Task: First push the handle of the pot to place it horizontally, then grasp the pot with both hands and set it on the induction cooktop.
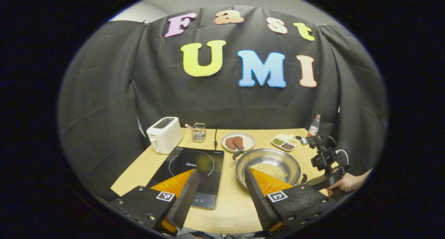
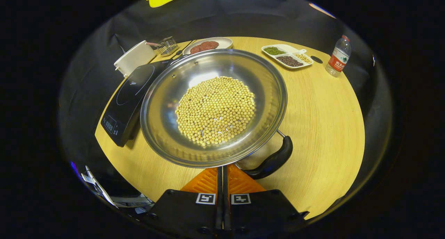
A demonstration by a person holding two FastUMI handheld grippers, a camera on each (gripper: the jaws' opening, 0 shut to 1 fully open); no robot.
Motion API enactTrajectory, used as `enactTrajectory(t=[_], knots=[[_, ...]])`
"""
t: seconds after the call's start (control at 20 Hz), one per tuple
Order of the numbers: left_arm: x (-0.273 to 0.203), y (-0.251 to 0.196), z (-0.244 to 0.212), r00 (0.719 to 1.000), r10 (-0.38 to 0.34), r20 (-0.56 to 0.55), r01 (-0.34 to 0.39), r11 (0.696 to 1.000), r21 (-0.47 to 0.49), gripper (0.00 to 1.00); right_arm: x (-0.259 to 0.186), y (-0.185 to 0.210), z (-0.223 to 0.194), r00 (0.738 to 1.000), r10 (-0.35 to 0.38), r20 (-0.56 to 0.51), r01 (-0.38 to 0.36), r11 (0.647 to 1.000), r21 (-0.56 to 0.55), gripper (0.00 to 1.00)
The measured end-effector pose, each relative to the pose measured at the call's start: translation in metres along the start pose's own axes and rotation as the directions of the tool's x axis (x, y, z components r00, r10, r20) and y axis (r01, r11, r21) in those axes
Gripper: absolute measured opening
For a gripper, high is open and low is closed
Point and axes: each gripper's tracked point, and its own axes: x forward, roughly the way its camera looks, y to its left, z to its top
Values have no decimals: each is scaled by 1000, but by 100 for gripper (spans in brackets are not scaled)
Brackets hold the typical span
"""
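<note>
One wooden table (image 2: 323,128) (round-edged) bears pot (image 2: 213,107) beside induction cooktop (image 2: 130,93).

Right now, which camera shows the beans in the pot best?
The right gripper view: the beans lie close, seen from above, individually visible. In the left gripper view they're a small pale patch, partly behind a claw finger.
</note>
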Motion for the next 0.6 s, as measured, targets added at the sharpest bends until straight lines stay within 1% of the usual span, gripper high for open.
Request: enactTrajectory(t=[0.1,0.15,0.2,0.25,0.45,0.5,0.55,0.6], knots=[[3,0,4,1000,5,9,-5,1000,21,81,-1,-11,2,1000,-15,6,15,1000,-4,2],[4,3,7,1000,20,21,-21,999,35,78,-1,-17,4,1000,-23,10,23,1000,-1,2],[6,6,12,999,29,33,-30,999,43,78,0,-22,5,999,-31,13,30,1000,1,2],[6,5,16,999,32,43,-34,998,46,81,0,-29,7,999,-38,15,38,999,2,2],[10,5,22,997,56,52,-59,996,59,81,0,-52,16,997,-68,27,69,998,-3,2],[10,6,24,996,68,53,-71,996,58,78,1,-58,18,997,-74,33,74,997,-3,2],[10,5,23,996,76,52,-79,995,55,81,2,-63,21,996,-77,38,77,997,1,2],[10,2,23,996,82,47,-84,995,50,81,3,-67,23,996,-78,42,78,997,8,2]])
